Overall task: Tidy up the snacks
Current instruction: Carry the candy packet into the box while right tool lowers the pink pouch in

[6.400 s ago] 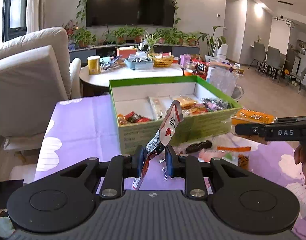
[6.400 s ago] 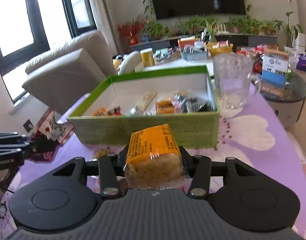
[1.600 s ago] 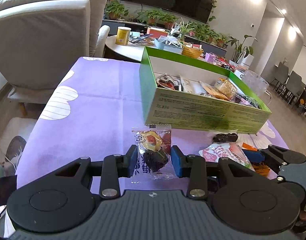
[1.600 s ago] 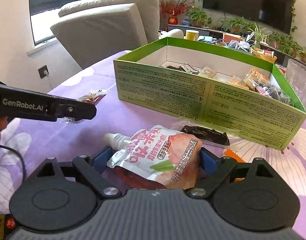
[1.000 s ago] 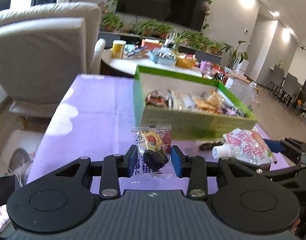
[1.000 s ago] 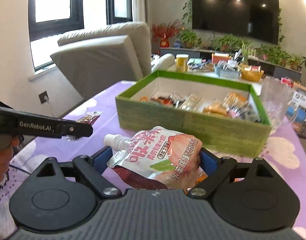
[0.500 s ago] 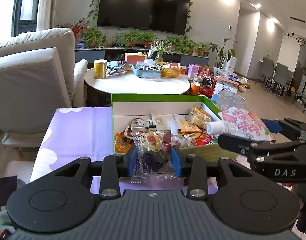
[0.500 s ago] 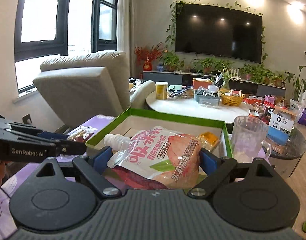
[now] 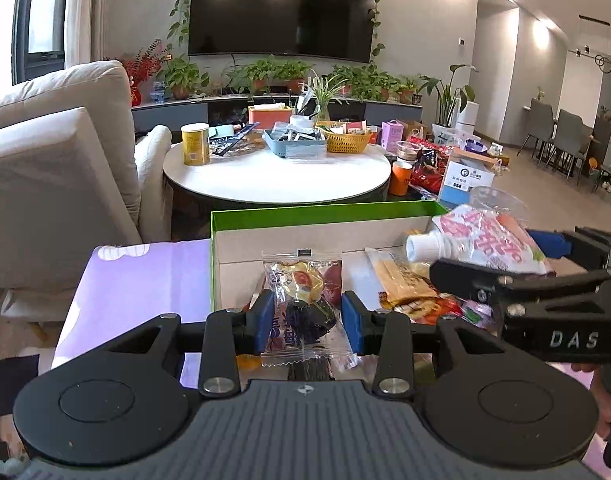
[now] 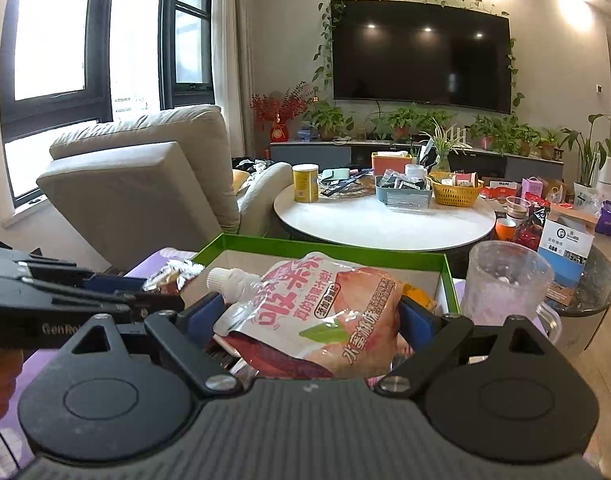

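My left gripper [image 9: 307, 322] is shut on a small clear snack packet [image 9: 305, 304] with a yellow and dark sweet inside, held over the left part of the green snack box [image 9: 321, 214]. My right gripper [image 10: 311, 322] is shut on a pink spouted drink pouch [image 10: 317, 312], held over the box [image 10: 325, 247]. The pouch also shows at the right in the left wrist view [image 9: 485, 244]. The left gripper and its packet [image 10: 173, 276] show at the left in the right wrist view. Several snack packs [image 9: 405, 284] lie inside the box.
The box stands on a table with a purple flowered cloth [image 9: 137, 280]. A clear plastic jug [image 10: 505, 284] stands right of the box. Beyond are a cluttered round white table [image 9: 277, 172] and a beige armchair [image 9: 53, 168] at the left.
Both grippers have lifted their snacks from the purple cloth and carried them forward over the open box. The box now fills the space right under the fingers.
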{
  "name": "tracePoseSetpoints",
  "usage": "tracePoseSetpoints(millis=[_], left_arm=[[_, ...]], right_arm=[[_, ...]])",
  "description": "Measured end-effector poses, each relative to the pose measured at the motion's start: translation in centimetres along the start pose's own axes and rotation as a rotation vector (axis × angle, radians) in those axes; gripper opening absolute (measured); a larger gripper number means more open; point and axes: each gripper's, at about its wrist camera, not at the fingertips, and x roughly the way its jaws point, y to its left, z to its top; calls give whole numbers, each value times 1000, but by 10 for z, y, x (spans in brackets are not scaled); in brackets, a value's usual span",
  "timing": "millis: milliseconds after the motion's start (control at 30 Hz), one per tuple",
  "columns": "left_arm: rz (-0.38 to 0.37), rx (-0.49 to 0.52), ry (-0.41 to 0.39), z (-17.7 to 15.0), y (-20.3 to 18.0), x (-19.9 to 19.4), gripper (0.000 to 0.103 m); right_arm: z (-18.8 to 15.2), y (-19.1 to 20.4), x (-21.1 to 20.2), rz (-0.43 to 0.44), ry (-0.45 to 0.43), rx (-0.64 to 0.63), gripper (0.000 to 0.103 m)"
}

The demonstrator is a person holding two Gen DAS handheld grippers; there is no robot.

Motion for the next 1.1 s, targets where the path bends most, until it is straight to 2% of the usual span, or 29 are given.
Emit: tracePoseSetpoints(millis=[233,400,567,667,733,833,1000,1100], left_arm=[[19,-59,31,7,15,43,34],[47,-36,46,16,17,65,35],[80,-31,98,18,19,84,35],[66,-8,113,15,15,85,37],[71,37,121,12,8,83,40],[84,81,124,8,1,80,41],[75,80,112,10,1,73,41],[74,70,99,11,4,69,41]], right_arm=[[8,-13,37,9,51,59,51],[13,-17,64,-25,92,64,51],[13,-23,82,-50,129,86,52],[11,-28,90,-50,201,132,52],[10,-29,84,-45,180,142,52],[7,-25,79,-56,188,146,52],[6,-15,81,-75,217,85,52],[7,-18,78,-74,221,130,52]])
